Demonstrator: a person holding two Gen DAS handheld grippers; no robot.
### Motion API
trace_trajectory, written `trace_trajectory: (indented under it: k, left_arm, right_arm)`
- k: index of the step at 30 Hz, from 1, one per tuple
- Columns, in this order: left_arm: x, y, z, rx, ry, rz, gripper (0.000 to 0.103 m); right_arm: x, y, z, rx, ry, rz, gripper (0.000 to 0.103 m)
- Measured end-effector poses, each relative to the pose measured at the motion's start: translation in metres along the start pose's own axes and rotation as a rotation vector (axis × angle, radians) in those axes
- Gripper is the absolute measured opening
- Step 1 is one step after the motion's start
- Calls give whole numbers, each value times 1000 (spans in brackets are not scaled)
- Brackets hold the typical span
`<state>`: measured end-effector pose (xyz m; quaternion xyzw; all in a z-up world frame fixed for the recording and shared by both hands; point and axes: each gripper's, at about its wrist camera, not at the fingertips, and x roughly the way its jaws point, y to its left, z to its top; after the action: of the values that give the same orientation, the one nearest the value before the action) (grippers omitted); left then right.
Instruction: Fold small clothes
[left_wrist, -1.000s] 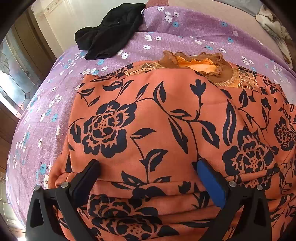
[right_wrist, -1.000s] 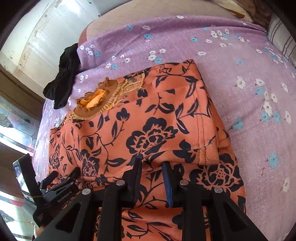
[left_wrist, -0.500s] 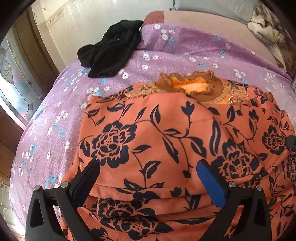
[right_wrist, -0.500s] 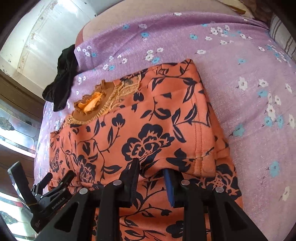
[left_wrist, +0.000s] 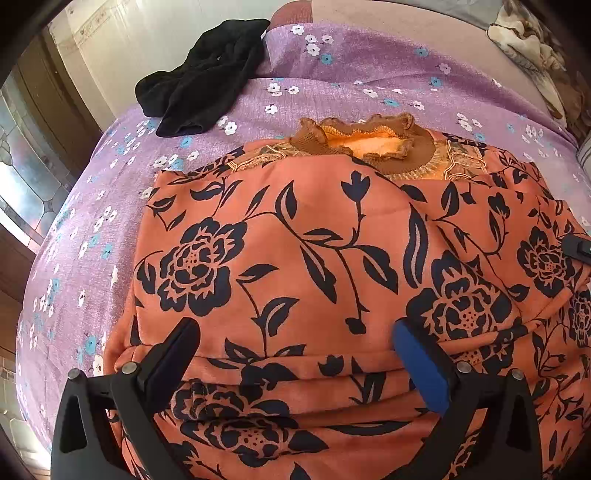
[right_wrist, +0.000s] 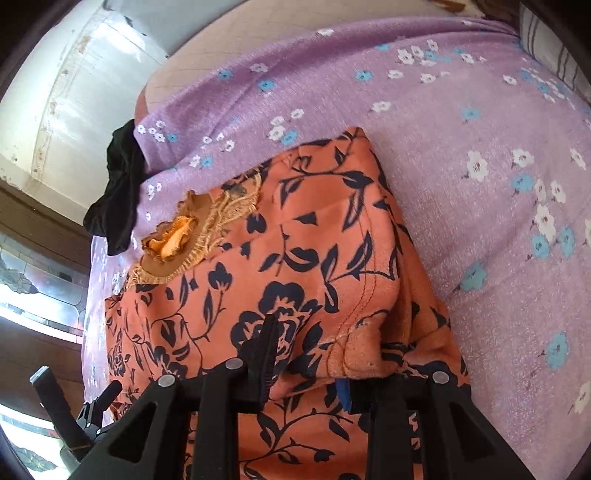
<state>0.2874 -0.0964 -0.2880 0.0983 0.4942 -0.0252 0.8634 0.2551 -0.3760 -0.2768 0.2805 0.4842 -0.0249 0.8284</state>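
An orange garment with a black flower print (left_wrist: 314, 258) lies folded on the purple flowered bed cover (left_wrist: 332, 74); its brown frilled collar (left_wrist: 362, 140) points away. My left gripper (left_wrist: 295, 354) is open, its fingers spread over the folded near edge. In the right wrist view the same garment (right_wrist: 295, 266) shows, with the folded sleeve cuff (right_wrist: 364, 354) lying between the fingers of my right gripper (right_wrist: 306, 369), which is open. The blue pad is partly hidden under the cloth.
A black garment (left_wrist: 207, 92) lies crumpled at the bed's far left corner, also in the right wrist view (right_wrist: 118, 192). A wall and a dark wooden door with glass stand left. Other bedding (left_wrist: 535, 55) lies at the far right.
My right gripper's fingers have spread apart from nearly shut on the fold. Both cameras have drawn back a little from the garment, which stays folded.
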Motion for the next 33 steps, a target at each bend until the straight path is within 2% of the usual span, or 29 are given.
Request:
trace_trajectory:
  k: [4,7,9,11,13,14,18,19,21,25,29,33]
  left_arm:
    - [-4,9,2,-22,-14,21,103]
    - [-8,13,3,-19,-46,76,103]
    - [-10,15,4,-21,-63,88,103]
    - [-11,15,6,-19,-71,87,103]
    - [-9,14,7,-14,-69,108,103]
    - [-8,14,6,-12,-64,120,103]
    - [6,16,4,6,1,157,103]
    - [11,15,3,18,24,158,103]
    - [9,17,3,11,13,154,103]
    - [2,14,4,20,-18,122,103]
    - [11,12,4,27,19,103,103]
    - [13,11,3,31,27,96,103]
  right_arm:
    - [-23,-15,10,11,-89,-74,31]
    - [-47,-40,19,65,-208,-204,31]
    - [-58,-52,22,97,-270,-182,31]
    - [-54,-54,25,109,-241,-82,31]
    - [-39,-47,23,94,-170,19,31]
    - [-30,-41,20,76,-129,30,31]
    - [7,-34,10,46,15,-25,30]
    - [10,-36,10,52,11,-22,30]
    - [6,-36,15,70,-2,-4,29]
    - [-4,-30,19,44,-101,26,29]
    - [20,-27,16,31,-39,5,30]
    - [12,-17,14,-7,-50,-6,30]
